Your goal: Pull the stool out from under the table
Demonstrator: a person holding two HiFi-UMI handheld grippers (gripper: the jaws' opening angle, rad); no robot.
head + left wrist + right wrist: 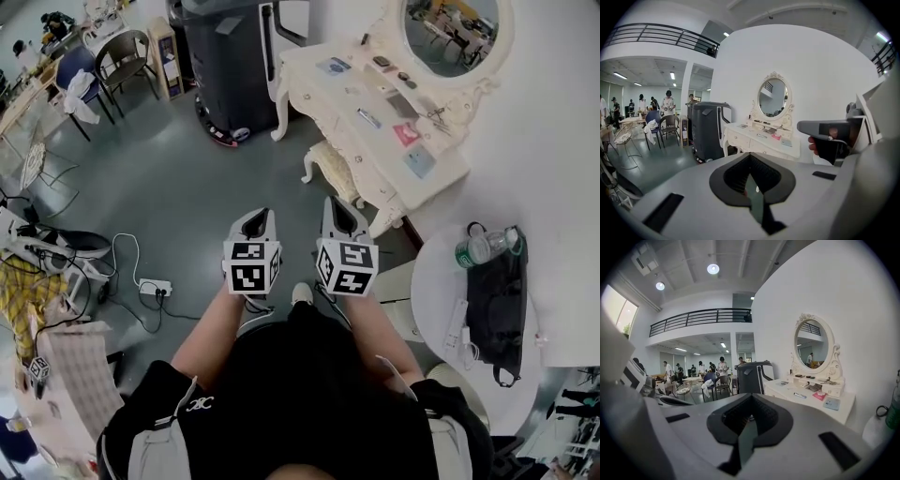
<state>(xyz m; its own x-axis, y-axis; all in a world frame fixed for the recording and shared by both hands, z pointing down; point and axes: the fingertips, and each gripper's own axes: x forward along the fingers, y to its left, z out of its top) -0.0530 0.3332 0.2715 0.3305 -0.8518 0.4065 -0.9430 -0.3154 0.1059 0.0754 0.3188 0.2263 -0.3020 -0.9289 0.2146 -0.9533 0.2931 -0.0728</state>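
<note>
The cream stool (335, 167) with carved legs stands partly tucked under the white dressing table (375, 141), which carries an oval mirror (450, 33). Both grippers are held side by side at waist height, short of the stool and apart from it. My left gripper (257, 216) has its jaws shut with nothing between them, and so does my right gripper (338, 206). The left gripper view shows the left gripper's (750, 169) dark pads meeting, with the table (759, 140) beyond. In the right gripper view the right gripper's (749, 414) pads also meet. The stool is hidden in both gripper views.
A tall dark machine (230, 66) stands left of the dressing table. A round white table (436, 291) with a black bag (497, 300) and a bottle (487, 246) is at my right. A power strip (155, 288) with cables lies on the floor at left. Chairs (122, 61) stand farther back.
</note>
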